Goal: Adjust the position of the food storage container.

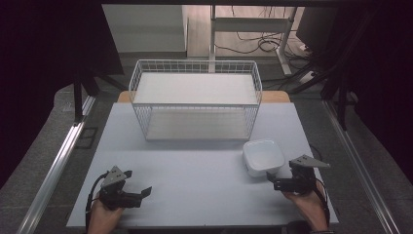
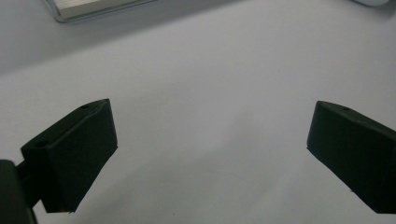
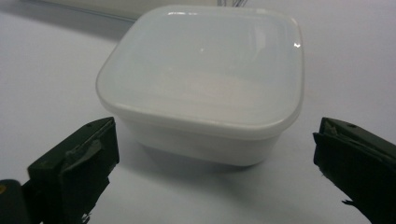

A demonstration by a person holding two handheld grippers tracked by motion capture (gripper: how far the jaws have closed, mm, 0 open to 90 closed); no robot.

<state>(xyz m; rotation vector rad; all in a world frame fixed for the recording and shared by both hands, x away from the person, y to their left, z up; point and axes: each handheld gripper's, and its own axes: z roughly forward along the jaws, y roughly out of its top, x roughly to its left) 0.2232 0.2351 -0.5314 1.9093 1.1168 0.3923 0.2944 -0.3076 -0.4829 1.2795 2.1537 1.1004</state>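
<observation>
The right hand-held gripper (image 1: 273,181), jaws spread wide with nothing between them, sits near the worktop's (image 1: 195,195) front right corner, just short of the white lidded container (image 1: 263,157). The left hand-held gripper (image 1: 139,187), likewise spread and empty, rests near the front left corner. A wire basket (image 1: 195,100) stands at the back edge.

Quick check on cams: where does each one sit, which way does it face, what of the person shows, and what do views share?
High view: above the person's side, facing forward and down on the table, wire basket and white container; both hands with left tongs and right tongs enter from the bottom.
Left gripper view: rides the left tongs, facing bare tabletop; jaws spread.
Right gripper view: rides the right tongs, facing the container; jaws spread.
Shared: high and right gripper views both show the container.
</observation>
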